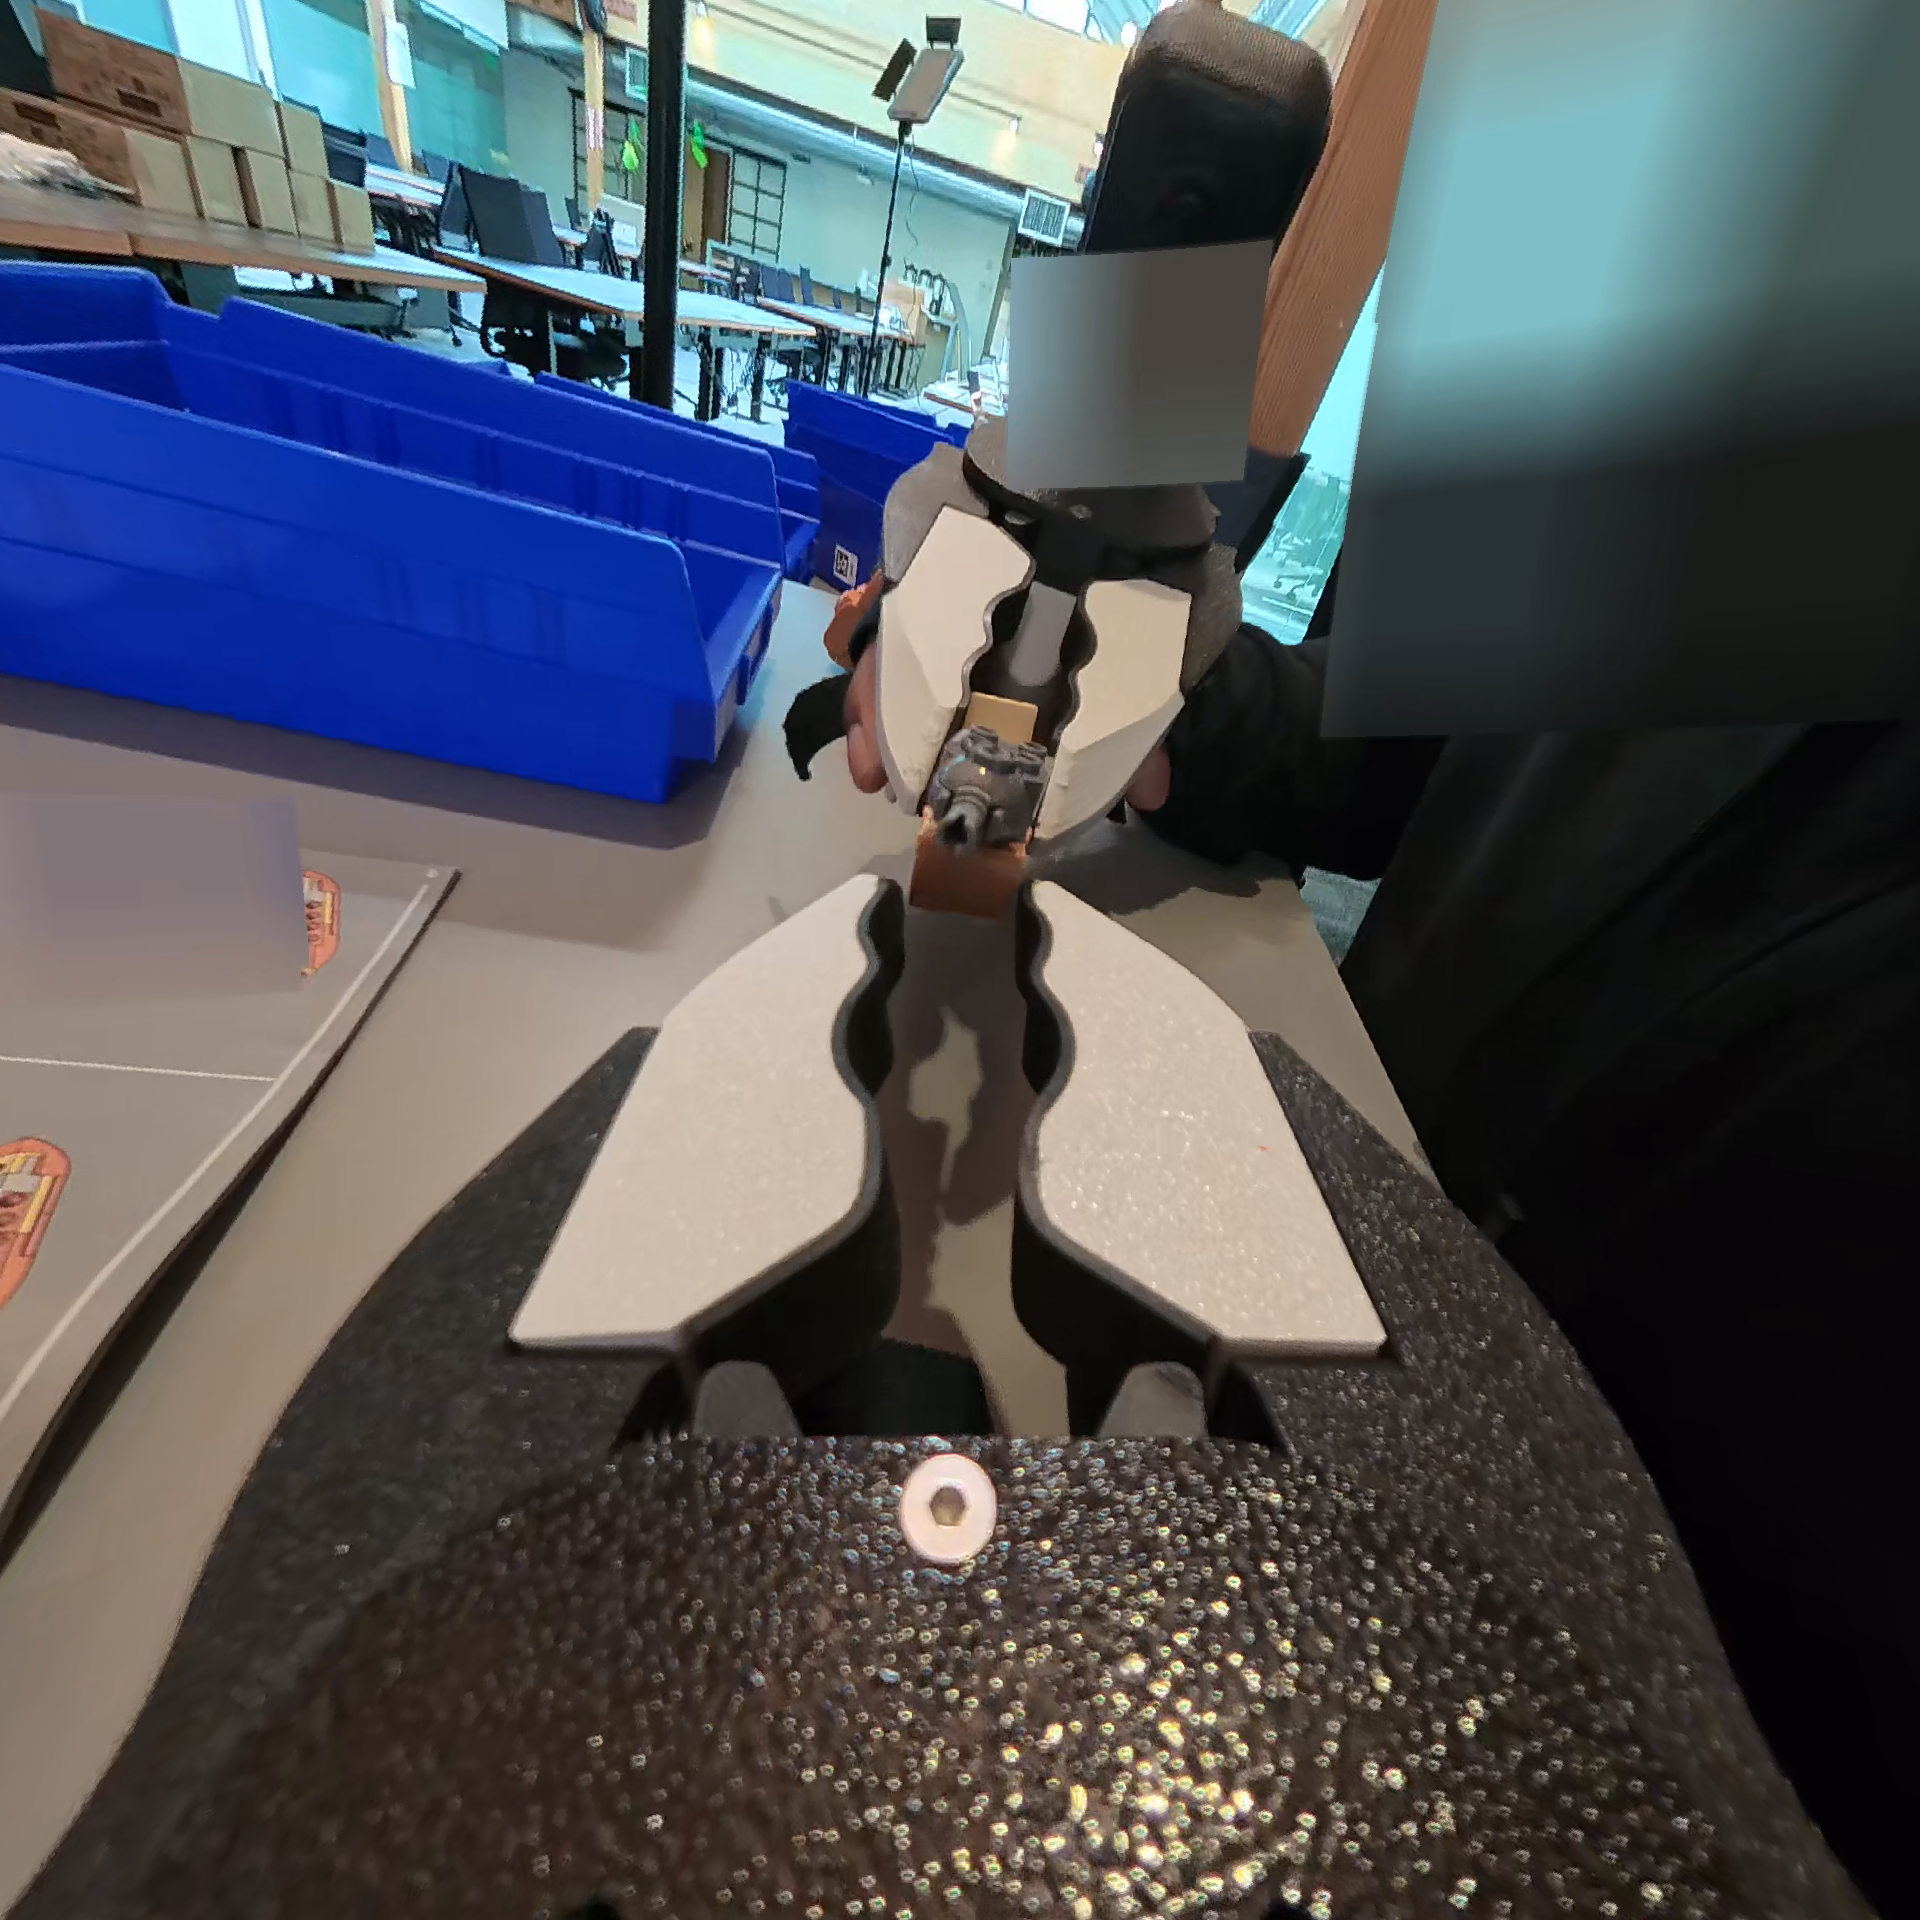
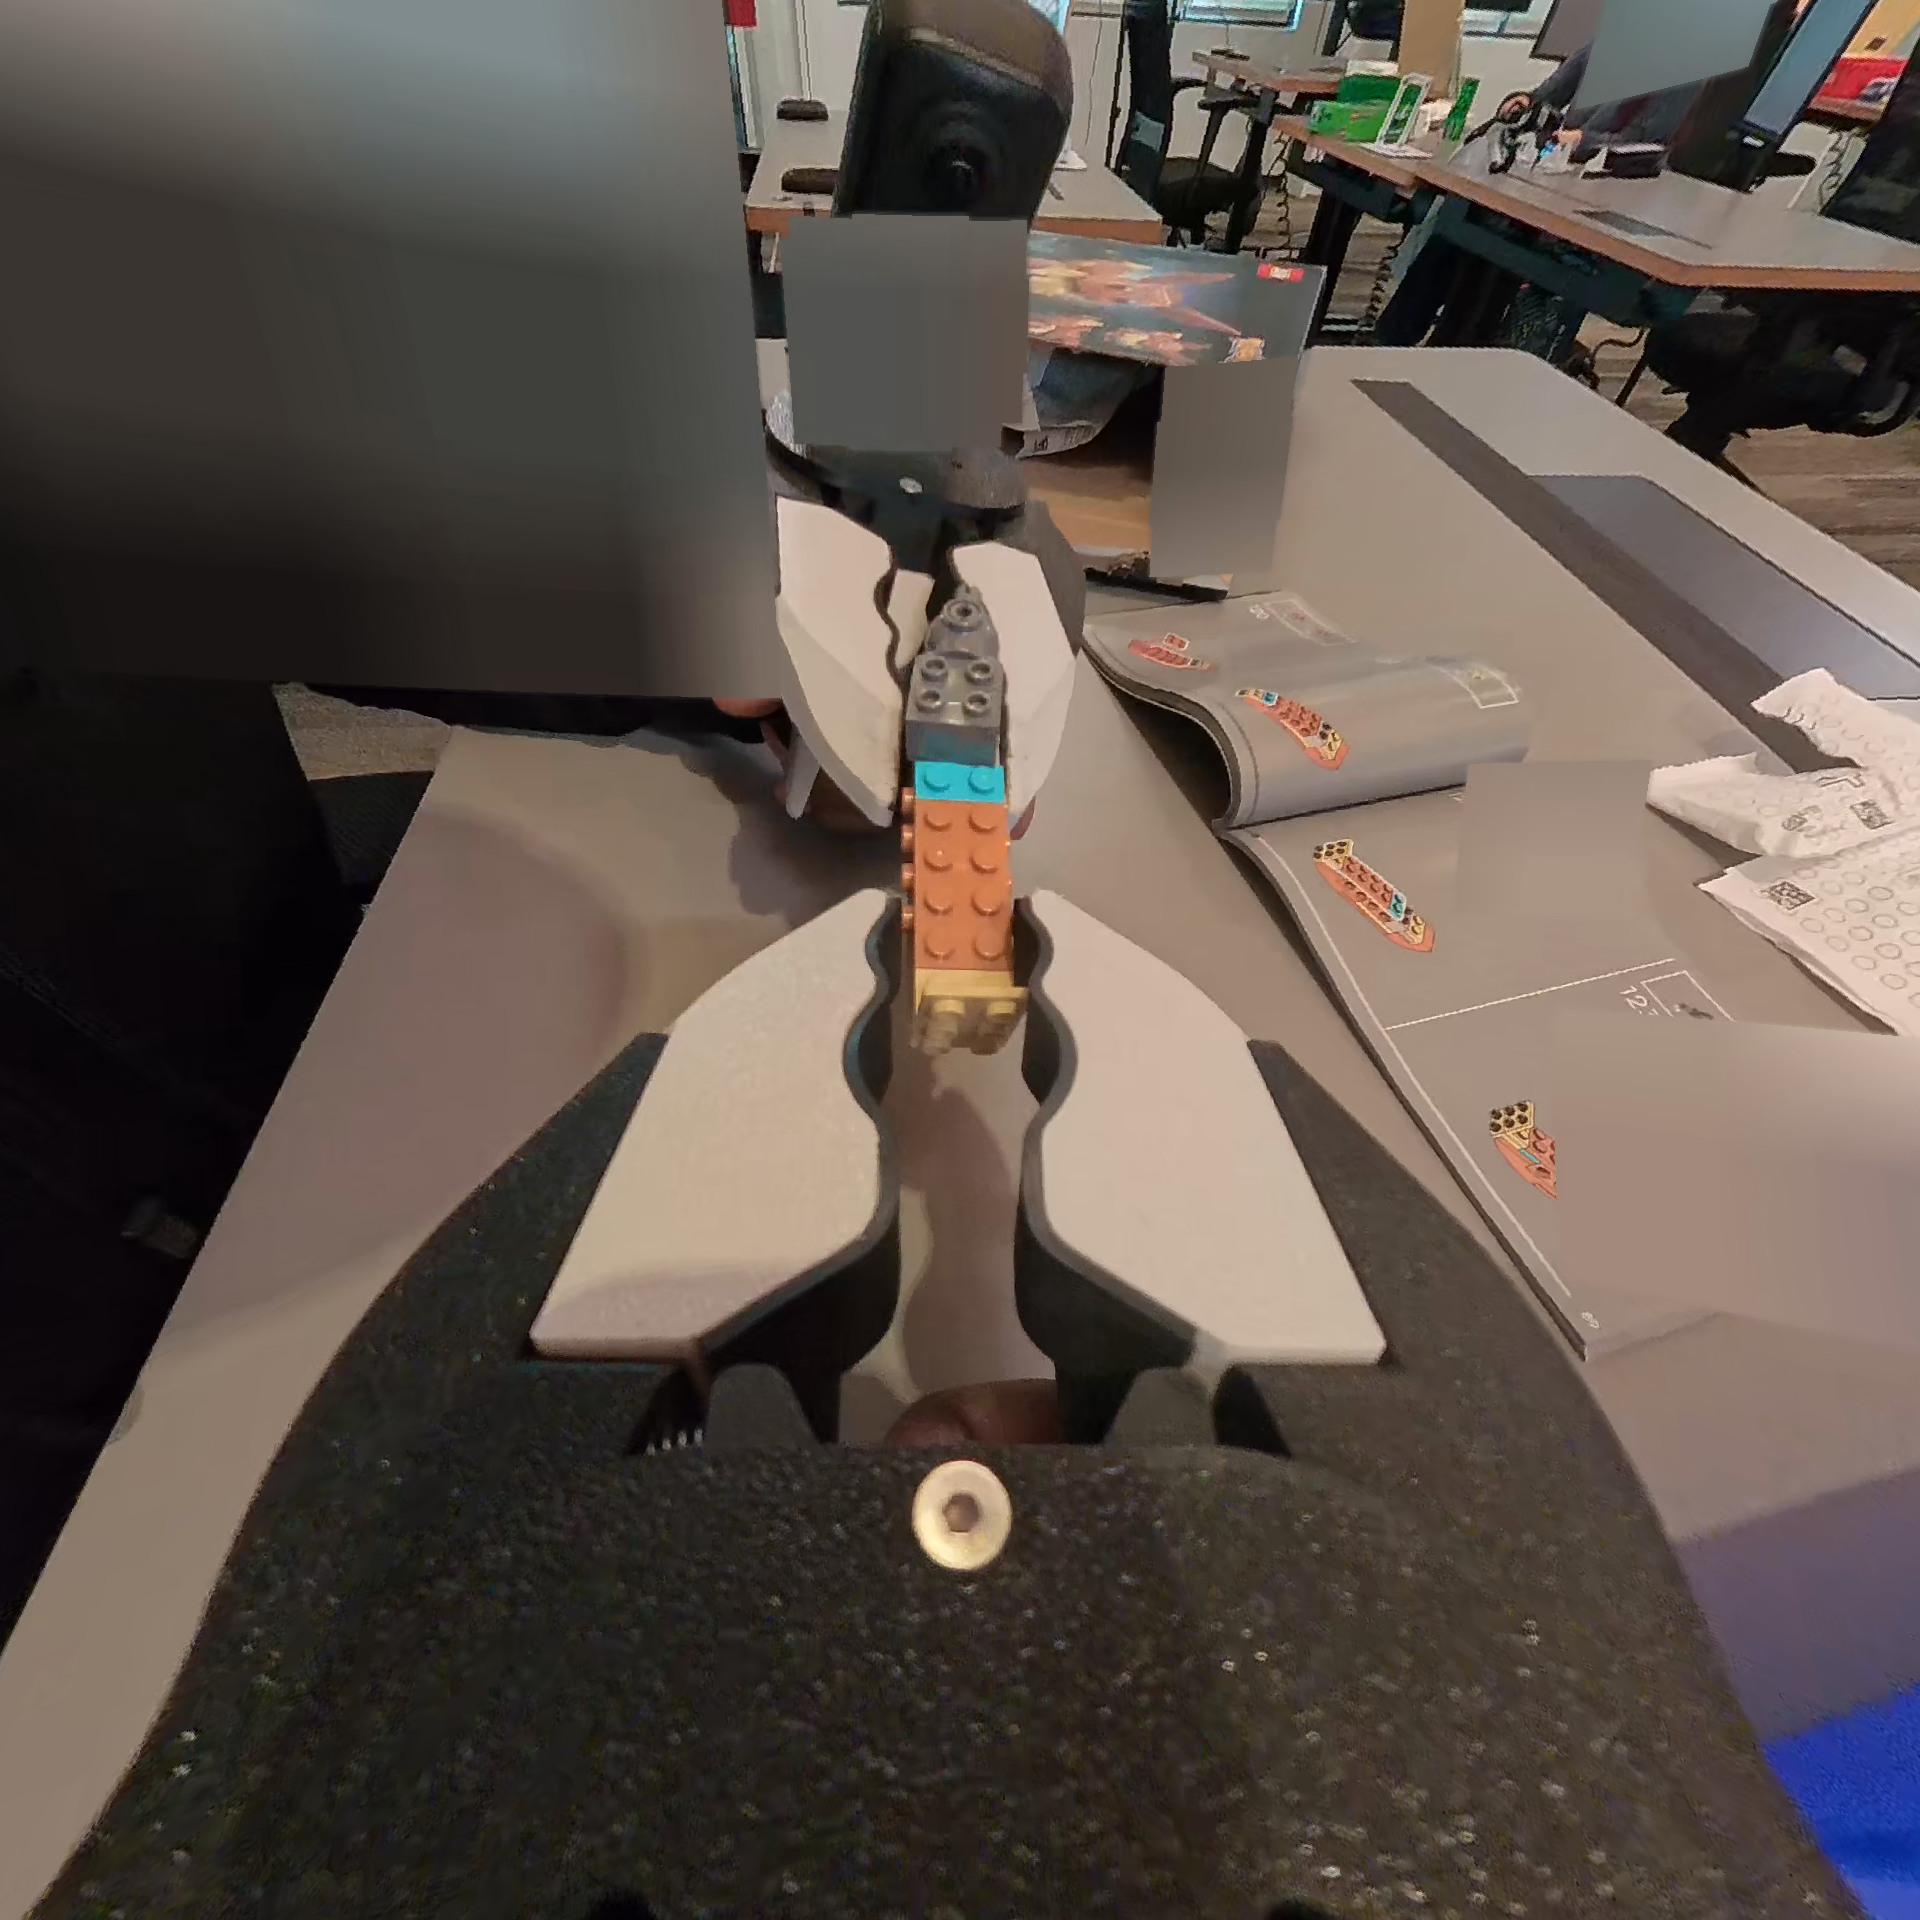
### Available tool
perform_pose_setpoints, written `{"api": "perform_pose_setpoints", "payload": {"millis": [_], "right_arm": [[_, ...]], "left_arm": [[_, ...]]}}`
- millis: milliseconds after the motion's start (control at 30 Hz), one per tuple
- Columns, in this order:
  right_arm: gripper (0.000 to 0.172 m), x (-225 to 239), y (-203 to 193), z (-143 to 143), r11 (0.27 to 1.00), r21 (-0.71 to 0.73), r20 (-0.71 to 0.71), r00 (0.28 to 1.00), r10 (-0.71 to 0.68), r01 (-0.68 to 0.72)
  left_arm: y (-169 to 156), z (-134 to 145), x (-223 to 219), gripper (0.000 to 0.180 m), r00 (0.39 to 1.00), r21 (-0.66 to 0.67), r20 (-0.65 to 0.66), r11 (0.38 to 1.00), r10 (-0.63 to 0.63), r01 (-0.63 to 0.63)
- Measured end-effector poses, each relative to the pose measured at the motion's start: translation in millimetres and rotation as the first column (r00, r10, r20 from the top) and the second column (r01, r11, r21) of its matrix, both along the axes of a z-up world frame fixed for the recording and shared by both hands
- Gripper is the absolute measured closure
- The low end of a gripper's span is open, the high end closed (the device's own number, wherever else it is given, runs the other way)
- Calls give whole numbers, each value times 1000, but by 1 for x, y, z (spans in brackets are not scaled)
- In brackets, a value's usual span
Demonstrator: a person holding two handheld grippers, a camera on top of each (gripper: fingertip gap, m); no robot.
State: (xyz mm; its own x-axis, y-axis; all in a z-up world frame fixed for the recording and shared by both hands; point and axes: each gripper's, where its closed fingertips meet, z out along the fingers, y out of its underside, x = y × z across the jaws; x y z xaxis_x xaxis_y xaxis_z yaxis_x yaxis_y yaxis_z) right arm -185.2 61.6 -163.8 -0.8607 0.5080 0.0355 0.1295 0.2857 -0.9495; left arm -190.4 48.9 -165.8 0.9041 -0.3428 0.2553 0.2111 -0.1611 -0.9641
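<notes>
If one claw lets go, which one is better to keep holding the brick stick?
Probably the right claw: the brick stick sits well in between its fingers, while the left claw only reaches its very end.

Occlusions, crops and blur, both wrist views.
Big blur patches cover the person in dark clothing (image 1: 1662,1039) and the upper body of each far gripper. Only the fingertips of a hand (image 1: 862,743) show behind the right tongs (image 1: 982,816). The studded orange, grey, teal and tan toy-brick assembly (image 2: 956,894) is end-on in the left view, so its length is hidden. Its grey end sinks between the left tongs (image 2: 954,810). Blue plastic bins (image 1: 312,540) cut by left edge. Open grey instruction booklet (image 2: 1455,914) partly patched over. White printed paper sheets (image 2: 1849,831) cut by right edge. Items on far desk (image 2: 1558,156) too small to tell.
</notes>
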Motion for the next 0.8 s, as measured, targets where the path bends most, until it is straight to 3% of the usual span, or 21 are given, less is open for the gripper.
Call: {"api": "perform_pose_setpoints", "payload": {"millis": [433, 667, 800], "right_arm": [[148, 3, -2, 18, 1000, -4, -107, 994, -22, 22], [129, 7, -1, 26, 1000, 14, -265, 964, 8, -4], [116, 11, 3, 25, 994, 112, -459, 887, 49, 3]], "left_arm": [[0, 15, 4, 164, 991, 98, 128, 995, -49, 37], [-2, 18, 5, 164, 986, 121, 150, 991, -78, 59], [-5, 21, 5, 164, 979, 136, 178, 988, -101, 77]]}}
